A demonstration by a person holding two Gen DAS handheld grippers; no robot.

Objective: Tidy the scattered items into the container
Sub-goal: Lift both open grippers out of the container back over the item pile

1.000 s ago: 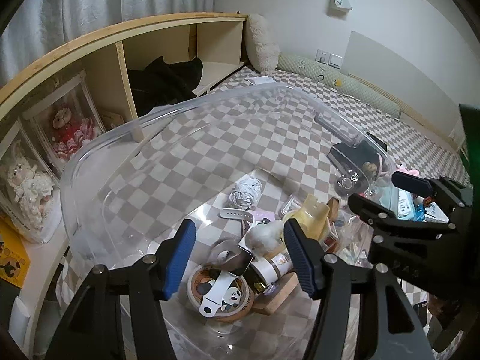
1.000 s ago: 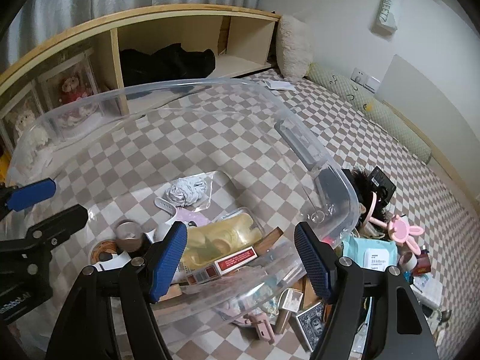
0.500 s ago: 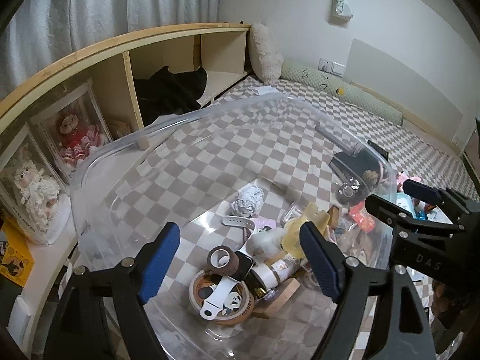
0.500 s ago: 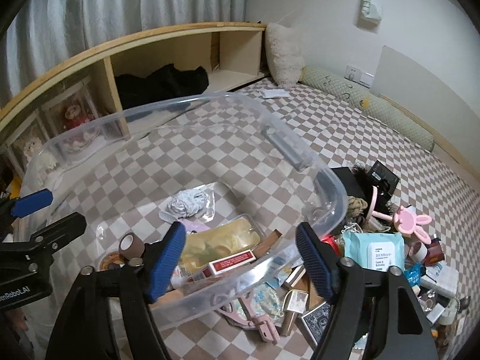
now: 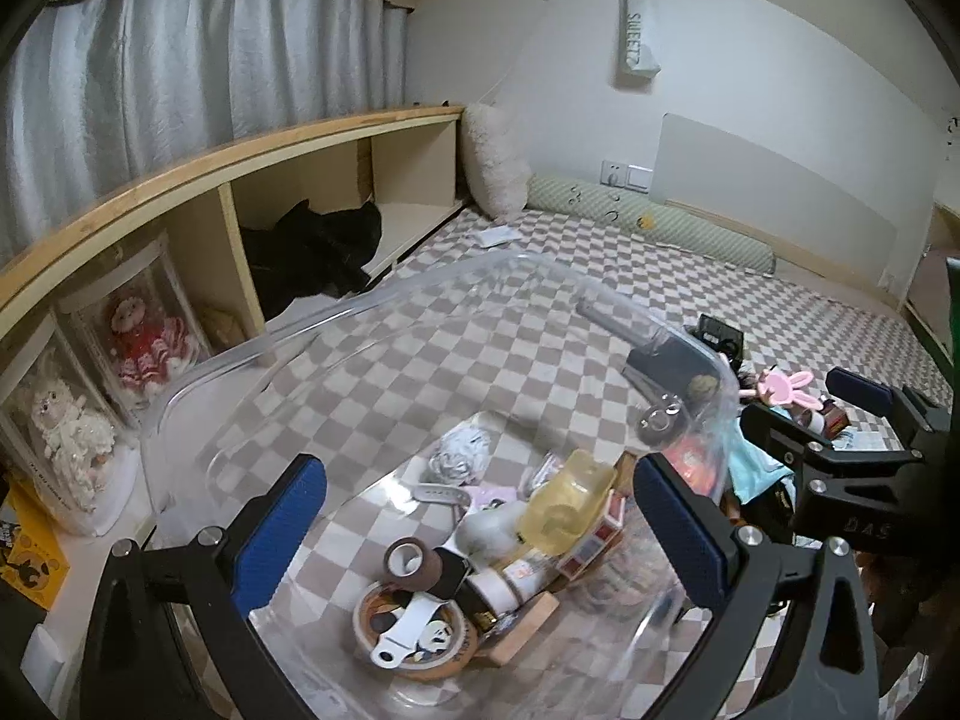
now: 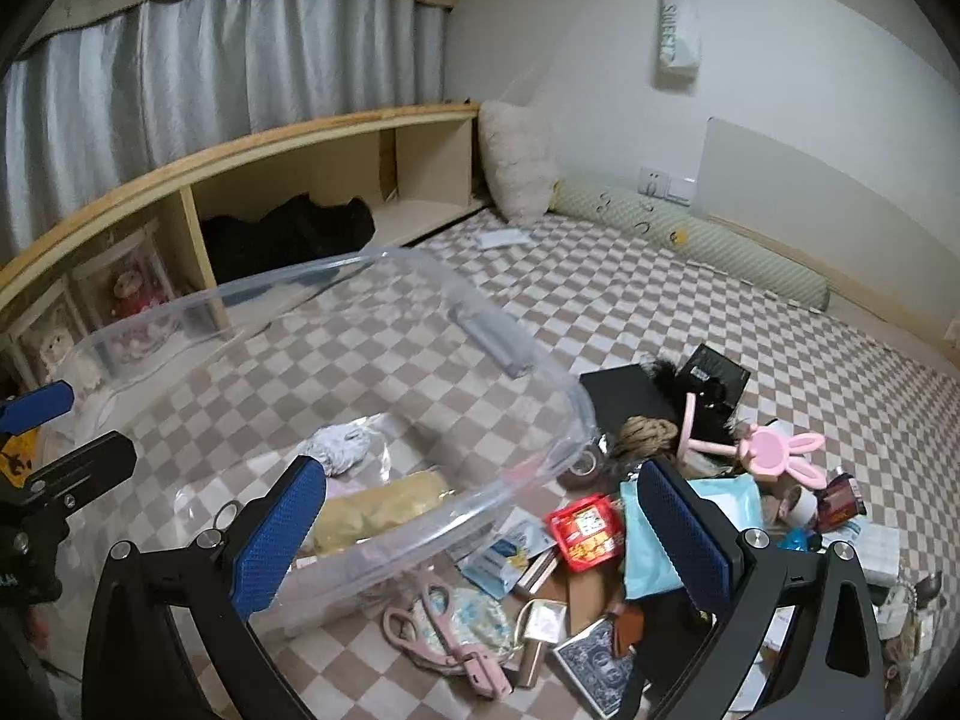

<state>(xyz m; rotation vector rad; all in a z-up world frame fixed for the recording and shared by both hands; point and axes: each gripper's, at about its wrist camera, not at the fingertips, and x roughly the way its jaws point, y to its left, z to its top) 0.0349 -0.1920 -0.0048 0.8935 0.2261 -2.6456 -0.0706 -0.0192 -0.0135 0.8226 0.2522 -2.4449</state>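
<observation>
Both tongs, left (image 5: pixel 480 531) and right (image 6: pixel 483 531), had just been opening and stood wide, nothing between them. Under the left lay the clear bin (image 5: pixel 372 300) on the checked bed (image 5: pixel 600 258), tape (image 5: pixel 413 564) inside. Beyond the right, scissors (image 6: pixel 441 639) and clutter lay beside the bin.

Both views are being lit dimly and evenly by cool indoor light. Straight lines are being bowed by fisheye distortion, the corners are being blacked out, and faint glare is being thrown off the clear plastic storage bin (image 5: pixel 690 348).
</observation>
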